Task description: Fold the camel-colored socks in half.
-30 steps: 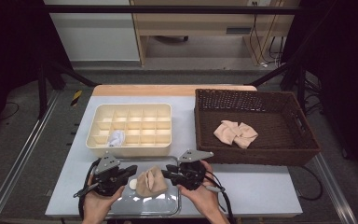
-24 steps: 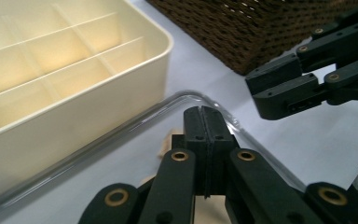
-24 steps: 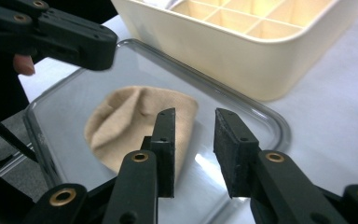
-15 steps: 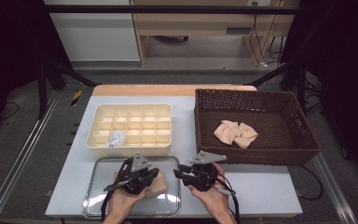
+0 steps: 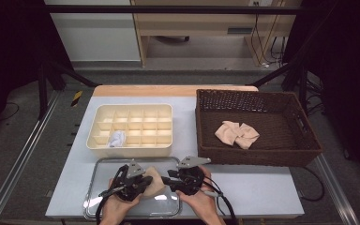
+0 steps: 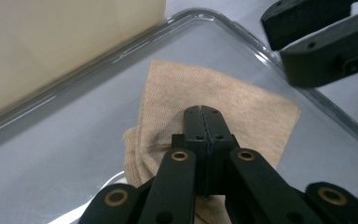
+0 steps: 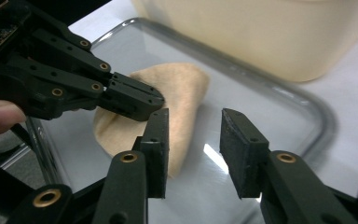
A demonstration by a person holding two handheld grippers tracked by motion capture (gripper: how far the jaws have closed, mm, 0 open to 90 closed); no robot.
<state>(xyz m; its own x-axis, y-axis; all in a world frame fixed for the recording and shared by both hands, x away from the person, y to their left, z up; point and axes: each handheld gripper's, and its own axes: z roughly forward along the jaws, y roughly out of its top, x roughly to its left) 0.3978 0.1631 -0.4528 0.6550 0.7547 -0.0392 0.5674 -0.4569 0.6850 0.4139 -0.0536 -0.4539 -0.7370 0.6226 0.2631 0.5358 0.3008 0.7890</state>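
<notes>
My left gripper [image 5: 146, 183] and right gripper [image 5: 168, 179] are both black, with jointed linkage arms, brass-coloured rivets and small screws in blocky jaw pads. Each carries a grey three-cornered plate on top and trails black cable past my bare forearms.

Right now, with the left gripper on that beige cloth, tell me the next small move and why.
Probably bring the right gripper onto the free edge of the beige cloth: the left gripper is shut on it above the tray, while the right's jaws, just opening, hold nothing.
</notes>
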